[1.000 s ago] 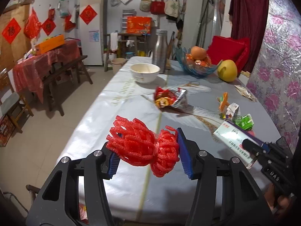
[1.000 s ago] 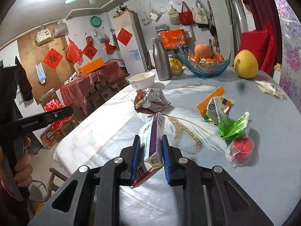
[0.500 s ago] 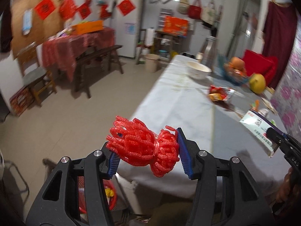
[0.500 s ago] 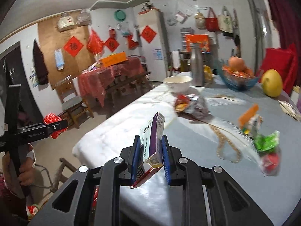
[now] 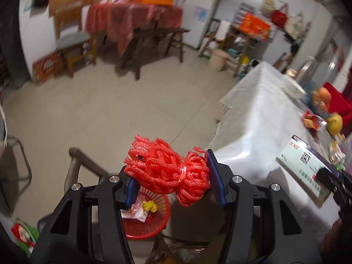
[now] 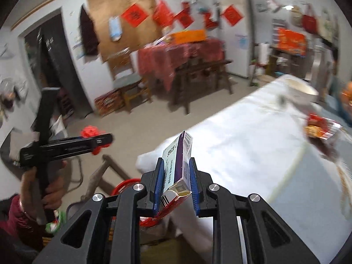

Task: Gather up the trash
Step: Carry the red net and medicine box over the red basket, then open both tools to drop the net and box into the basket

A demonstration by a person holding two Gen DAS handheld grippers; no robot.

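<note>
In a cluttered household room, two handheld grippers carry trash off a table draped in a white cloth [image 5: 253, 118]. The left wrist view, alone, looks down into a red basket [image 5: 151, 226] at the lower centre of the frame, where a yellow scrap and a pinkish wrapper already lie; the left gripper [image 5: 171, 176] partly blocks it. The right wrist view shows only a curved red sliver of that basket's rim [image 6: 123, 186] at lower centre, behind the right gripper [image 6: 176, 182], but it alone shows a hand [image 6: 44, 189] at the lower left of the frame gripping the left tool's handle.

The left gripper's blue pads pinch a bright red foam net [image 5: 167, 173], bunched and tied at its waist, held just above the basket in that view. The right gripper's pads are pressed on a small purple-and-white carton [image 6: 178, 160], its torn red flap hanging below the fingers; in the left view the same carton appears at the right edge of the frame.

On the cloth, at the right edge of both frames, lie a crumpled snack wrapper [image 6: 319, 127] and a white bowl [image 6: 301, 88]. A table under a red cloth [image 5: 132, 19] and a wooden bench [image 5: 154, 41] stand blurred across the upper frame.
</note>
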